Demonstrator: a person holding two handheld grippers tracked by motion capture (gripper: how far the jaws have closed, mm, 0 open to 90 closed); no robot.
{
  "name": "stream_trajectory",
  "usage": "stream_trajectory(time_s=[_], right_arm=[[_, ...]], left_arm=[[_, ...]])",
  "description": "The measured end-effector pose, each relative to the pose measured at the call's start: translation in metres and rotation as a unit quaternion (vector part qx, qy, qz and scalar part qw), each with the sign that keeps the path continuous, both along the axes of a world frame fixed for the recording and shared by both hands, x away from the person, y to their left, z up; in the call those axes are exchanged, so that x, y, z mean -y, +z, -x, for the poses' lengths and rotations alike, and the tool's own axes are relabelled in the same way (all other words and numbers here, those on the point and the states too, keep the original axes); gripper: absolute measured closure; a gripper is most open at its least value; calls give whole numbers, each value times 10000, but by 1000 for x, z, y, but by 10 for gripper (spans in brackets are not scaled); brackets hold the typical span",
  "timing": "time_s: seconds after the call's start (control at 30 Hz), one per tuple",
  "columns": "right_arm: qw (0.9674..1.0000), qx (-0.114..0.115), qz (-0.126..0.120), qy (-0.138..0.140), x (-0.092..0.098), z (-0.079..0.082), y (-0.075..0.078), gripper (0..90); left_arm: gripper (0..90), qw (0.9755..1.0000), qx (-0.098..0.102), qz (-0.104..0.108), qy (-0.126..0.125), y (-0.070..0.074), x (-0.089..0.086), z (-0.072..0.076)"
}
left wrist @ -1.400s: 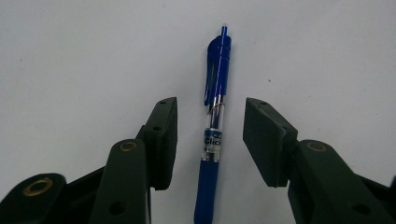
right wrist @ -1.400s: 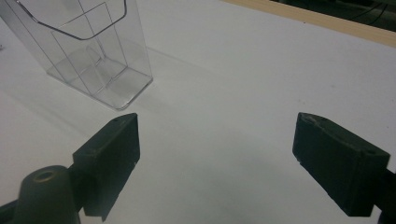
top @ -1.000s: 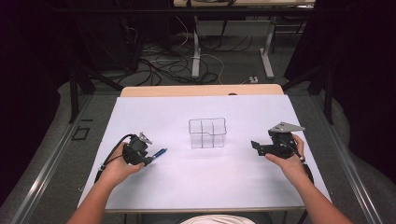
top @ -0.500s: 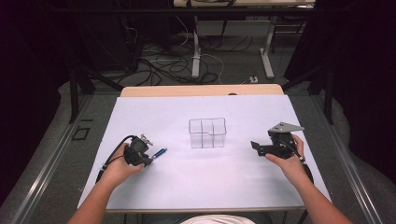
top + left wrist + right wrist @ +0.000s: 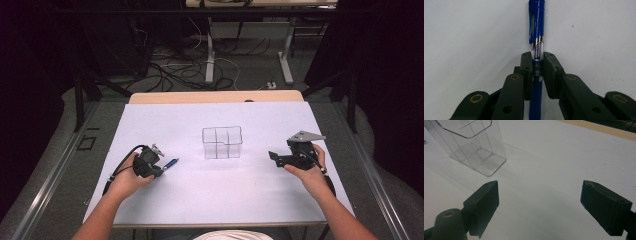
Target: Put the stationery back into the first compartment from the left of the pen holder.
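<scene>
Spreading across the table, the white sheet (image 5: 210, 200) carries a clear divided holder (image 5: 222, 142) at its centre. Right gripper (image 5: 272, 156) idles with jaws wide apart. Left gripper (image 5: 537, 67) has just clamped the blue pen (image 5: 536, 22) lying left of the holder (a mid-barrel pinch), so the smooth barrel may swivel when lifted.

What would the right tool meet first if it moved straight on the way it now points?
Probably nothing nearby: the open right tool points over bare white table. The clear plastic organizer stands to the left of that line in the right gripper view, though depth is hard to judge.
</scene>
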State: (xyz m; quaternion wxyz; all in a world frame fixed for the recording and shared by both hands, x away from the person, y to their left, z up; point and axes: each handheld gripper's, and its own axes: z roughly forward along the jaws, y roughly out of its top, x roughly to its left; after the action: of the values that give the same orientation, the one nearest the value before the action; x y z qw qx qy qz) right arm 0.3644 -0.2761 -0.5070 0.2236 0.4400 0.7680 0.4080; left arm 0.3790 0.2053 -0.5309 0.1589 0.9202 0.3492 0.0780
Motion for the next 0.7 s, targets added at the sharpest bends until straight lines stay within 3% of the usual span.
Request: stream_trajectory(time_s=[0.4,0.6,0.7], right_arm=[[10000,-4,-5,8,-1,0,0,148],[10000,4,-6,5,-1,0,1,148],[10000,-1,-22,-2,-1,0,1,150]], left_arm=[[790,9999,-140,-1,7,3,0,-2],[790,9994,-222,167,202,9,0,0],[790,9994,-223,208,177,13,1,1]])
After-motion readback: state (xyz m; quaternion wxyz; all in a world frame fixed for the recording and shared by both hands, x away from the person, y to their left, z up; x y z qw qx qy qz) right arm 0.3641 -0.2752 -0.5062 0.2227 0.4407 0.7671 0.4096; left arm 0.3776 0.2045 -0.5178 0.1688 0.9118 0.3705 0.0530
